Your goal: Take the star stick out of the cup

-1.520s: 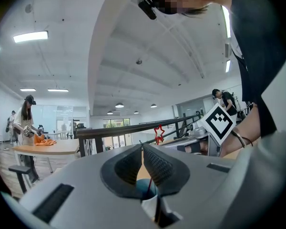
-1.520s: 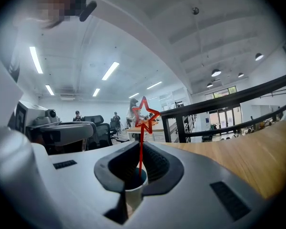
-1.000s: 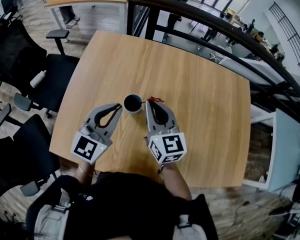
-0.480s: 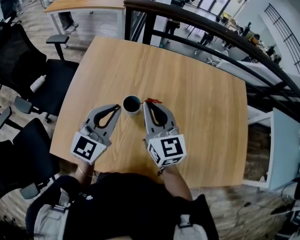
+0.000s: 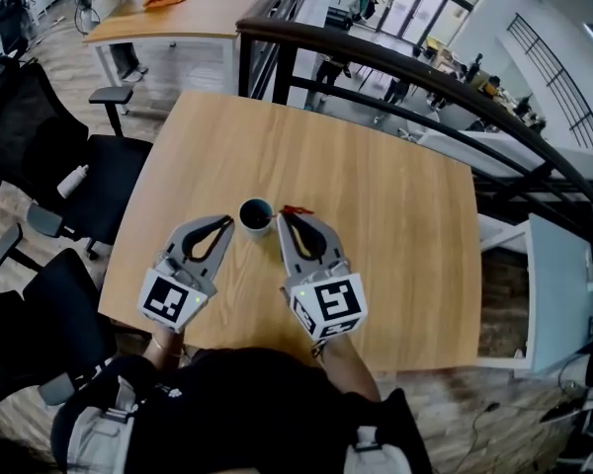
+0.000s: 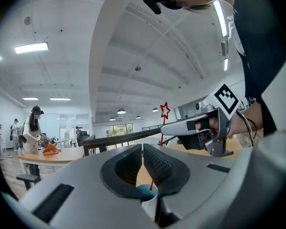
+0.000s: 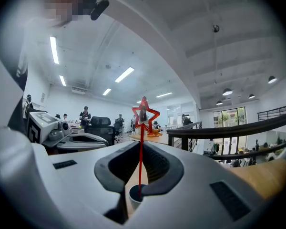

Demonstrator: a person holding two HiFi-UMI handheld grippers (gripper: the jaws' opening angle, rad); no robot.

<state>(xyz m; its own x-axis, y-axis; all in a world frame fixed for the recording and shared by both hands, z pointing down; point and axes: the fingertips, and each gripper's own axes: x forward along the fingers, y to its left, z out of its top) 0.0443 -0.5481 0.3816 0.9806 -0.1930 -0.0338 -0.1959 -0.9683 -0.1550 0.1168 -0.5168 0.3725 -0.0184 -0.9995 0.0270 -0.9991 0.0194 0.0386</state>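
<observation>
Star stick (image 7: 141, 132) has its foot in the cup (image 5: 255, 216) on the table (image 5: 395, 205). We clamp its stem with our right gripper (image 5: 283, 215); our left gripper (image 5: 227, 222) sits closed and empty beside the cup.

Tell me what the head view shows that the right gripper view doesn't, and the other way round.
Only the head view shows the wide wooden table from above and the black chairs beside it. Only the right gripper view shows the star stick standing upright, pinched in the right claw, its lower end in the cup, under ceiling lights. Both show the cup, the star stick, the right claw and the left claw.
</observation>
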